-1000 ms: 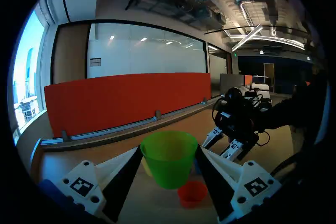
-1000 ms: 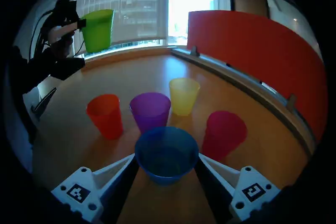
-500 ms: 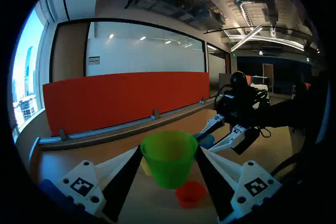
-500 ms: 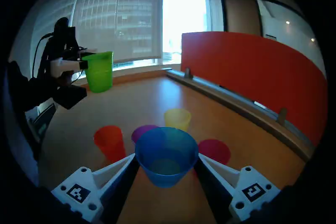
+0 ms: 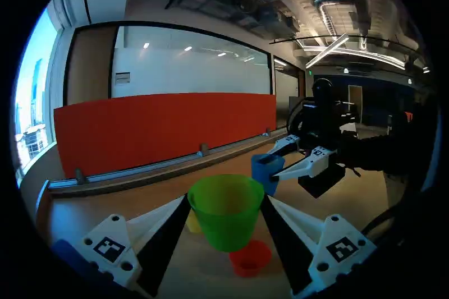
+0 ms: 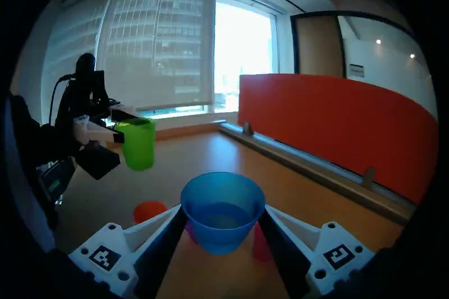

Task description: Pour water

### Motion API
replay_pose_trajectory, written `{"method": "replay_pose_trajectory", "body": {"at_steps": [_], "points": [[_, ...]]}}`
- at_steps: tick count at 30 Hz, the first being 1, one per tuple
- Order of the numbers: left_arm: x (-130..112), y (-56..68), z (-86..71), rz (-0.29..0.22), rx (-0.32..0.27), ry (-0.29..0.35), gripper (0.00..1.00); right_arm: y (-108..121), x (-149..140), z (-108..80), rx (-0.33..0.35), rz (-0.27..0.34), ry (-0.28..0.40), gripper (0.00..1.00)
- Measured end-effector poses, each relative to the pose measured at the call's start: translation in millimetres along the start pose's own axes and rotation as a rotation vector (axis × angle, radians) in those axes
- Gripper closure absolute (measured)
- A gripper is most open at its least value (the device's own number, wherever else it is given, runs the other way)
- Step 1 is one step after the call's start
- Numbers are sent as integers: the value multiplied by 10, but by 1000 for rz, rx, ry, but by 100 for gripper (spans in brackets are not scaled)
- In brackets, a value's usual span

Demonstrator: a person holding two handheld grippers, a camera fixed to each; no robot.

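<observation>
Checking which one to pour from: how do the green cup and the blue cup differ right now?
The green cup sits between the fingers of the left gripper; the blue cup sits between those of the right gripper. The blue cup holds water at its bottom; the part of the green cup's inside that shows has none. Both are upright, tapered cups held above the table.

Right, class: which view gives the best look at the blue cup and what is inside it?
The right gripper view. The blue cup sits close and large, its mouth open to the camera, with what looks like water inside. The left gripper view shows the same cup small and side-on, its inside hidden.
</observation>
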State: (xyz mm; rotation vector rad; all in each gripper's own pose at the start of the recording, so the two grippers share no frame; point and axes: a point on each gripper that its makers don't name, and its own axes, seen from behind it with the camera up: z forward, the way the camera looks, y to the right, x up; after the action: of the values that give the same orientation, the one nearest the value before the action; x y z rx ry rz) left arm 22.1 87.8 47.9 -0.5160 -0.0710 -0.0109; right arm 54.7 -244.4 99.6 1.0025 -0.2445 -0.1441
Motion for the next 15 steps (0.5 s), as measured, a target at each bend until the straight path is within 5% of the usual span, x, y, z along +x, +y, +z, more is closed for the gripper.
{"method": "replay_pose_trajectory", "body": {"at_steps": [15], "points": [[10, 114, 15, 0, -22, 3, 11, -111, 550, -49, -9, -12, 132, 11]]}}
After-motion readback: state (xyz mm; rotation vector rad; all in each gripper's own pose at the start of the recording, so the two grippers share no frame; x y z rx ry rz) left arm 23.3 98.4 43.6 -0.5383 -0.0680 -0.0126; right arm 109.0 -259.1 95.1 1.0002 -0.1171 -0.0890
